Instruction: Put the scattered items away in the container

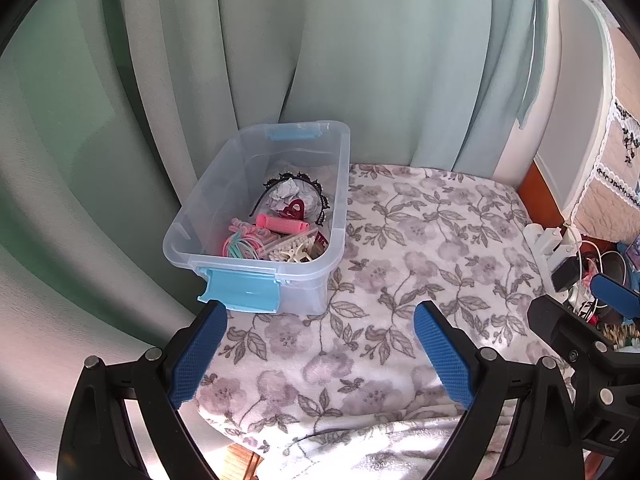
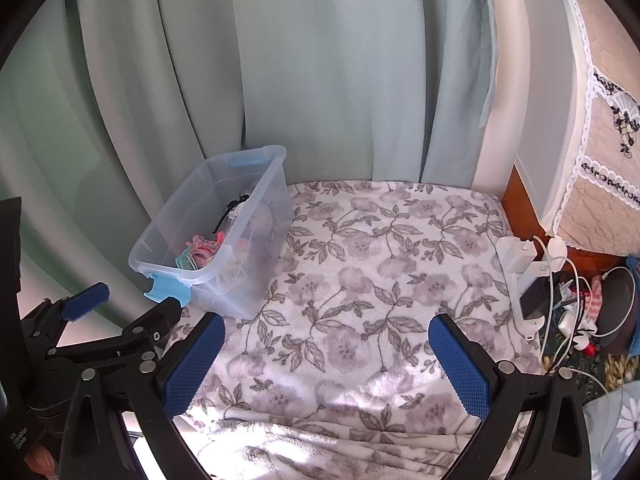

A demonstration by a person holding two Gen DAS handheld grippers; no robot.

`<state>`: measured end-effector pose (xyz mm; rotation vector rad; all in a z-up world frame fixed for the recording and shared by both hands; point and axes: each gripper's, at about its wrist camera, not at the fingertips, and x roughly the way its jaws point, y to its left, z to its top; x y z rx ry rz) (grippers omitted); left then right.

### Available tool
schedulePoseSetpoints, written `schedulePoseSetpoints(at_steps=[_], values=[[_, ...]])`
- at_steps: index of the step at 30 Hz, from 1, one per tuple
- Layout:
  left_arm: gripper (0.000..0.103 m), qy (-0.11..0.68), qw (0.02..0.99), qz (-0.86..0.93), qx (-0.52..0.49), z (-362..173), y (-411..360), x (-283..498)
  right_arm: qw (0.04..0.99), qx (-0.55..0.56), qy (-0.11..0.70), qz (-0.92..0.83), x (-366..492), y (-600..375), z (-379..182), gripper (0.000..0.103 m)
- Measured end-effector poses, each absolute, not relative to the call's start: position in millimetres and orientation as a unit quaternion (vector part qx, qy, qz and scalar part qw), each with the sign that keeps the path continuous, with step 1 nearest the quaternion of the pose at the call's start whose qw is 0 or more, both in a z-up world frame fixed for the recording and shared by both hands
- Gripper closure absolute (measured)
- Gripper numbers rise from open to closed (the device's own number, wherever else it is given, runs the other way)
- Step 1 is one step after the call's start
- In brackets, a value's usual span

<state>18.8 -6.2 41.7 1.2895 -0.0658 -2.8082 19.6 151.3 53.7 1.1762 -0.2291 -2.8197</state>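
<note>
At the bottom of the left wrist view, the left gripper [image 1: 320, 344] stands with its blue pads wide apart, nothing between them, hovering over the floral blanket [image 1: 420, 240] without touching it as far as can be seen. The right gripper [image 2: 326, 364], at the bottom of the right wrist view, is the same: pads spread wide, empty, above the blanket. Each tool also shows at the edge of the other's view, the right one at the lower right of the left view and the left one at the lower left of the right view, just short of the container's near latch.

Beyond the pads, the blanket across the middle of both frames is bare; no loose item lies on it.

Farther off, at centre left, the clear container [image 1: 340, 216] sits on the blanket against the green curtain [image 1: 360, 60], lid off, blue latches hanging at both ends. Inside it lie a pink hair roller [image 1: 282, 224], a bundle of coloured hair ties [image 1: 242, 246], a black headband [image 1: 296, 184] and other small accessories.

The tidying therefore looks finished or nearly so: everything visible is in the container. The clutter of cables and chargers [image 2: 552, 292] at the right edge lies off the blanket and seems no part of the job.
</note>
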Motion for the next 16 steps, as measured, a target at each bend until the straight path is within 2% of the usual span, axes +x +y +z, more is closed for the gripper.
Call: schedulePoseSetpoints(at_steps=[16], values=[[0.008, -0.021, 0.020, -0.899, 0.436, 29.9, -0.7, 6.3, 0.042, 0.408, -0.083, -0.908, 12.0, 159.3, 41.9, 0.000]])
